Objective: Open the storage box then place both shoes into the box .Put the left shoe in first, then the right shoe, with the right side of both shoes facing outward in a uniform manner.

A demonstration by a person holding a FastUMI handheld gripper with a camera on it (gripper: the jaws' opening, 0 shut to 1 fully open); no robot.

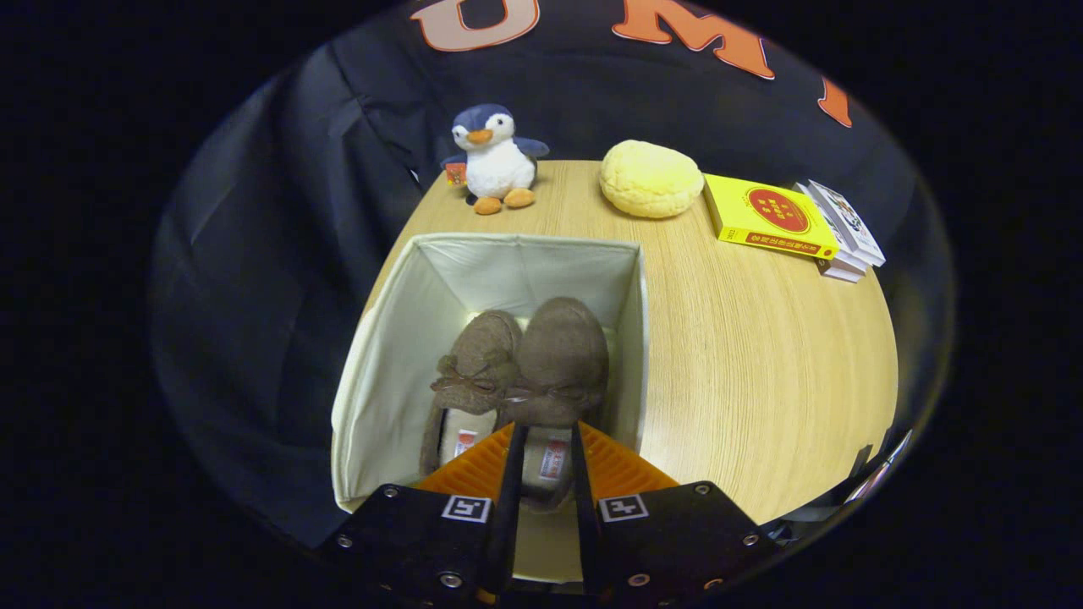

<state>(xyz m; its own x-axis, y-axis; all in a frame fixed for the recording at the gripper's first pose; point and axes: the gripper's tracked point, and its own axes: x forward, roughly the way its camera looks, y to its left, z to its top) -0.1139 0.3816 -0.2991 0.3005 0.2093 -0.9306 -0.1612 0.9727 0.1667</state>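
The cream fabric storage box (pixel 385 364) stands open on the wooden table, just ahead of my fingers. Two brown fuzzy shoes with bows lie inside it, side by side, toes pointing away from me. The left shoe (pixel 474 368) rests on the box floor against the left wall. The right shoe (pixel 563 359) looks larger and nearer, close to the right wall. My gripper (pixel 546 427) reaches down into the box, fingers narrowly apart and pressing on the heel end of the right shoe. Its pale insole with a small label shows between them.
A plush penguin (pixel 493 159) stands at the table's far edge beyond the box. To its right lie a round yellow cushion (pixel 651 178), a yellow book (pixel 766 216) and a small stack of white books (pixel 844 230). Bare tabletop (pixel 761 364) extends right of the box.
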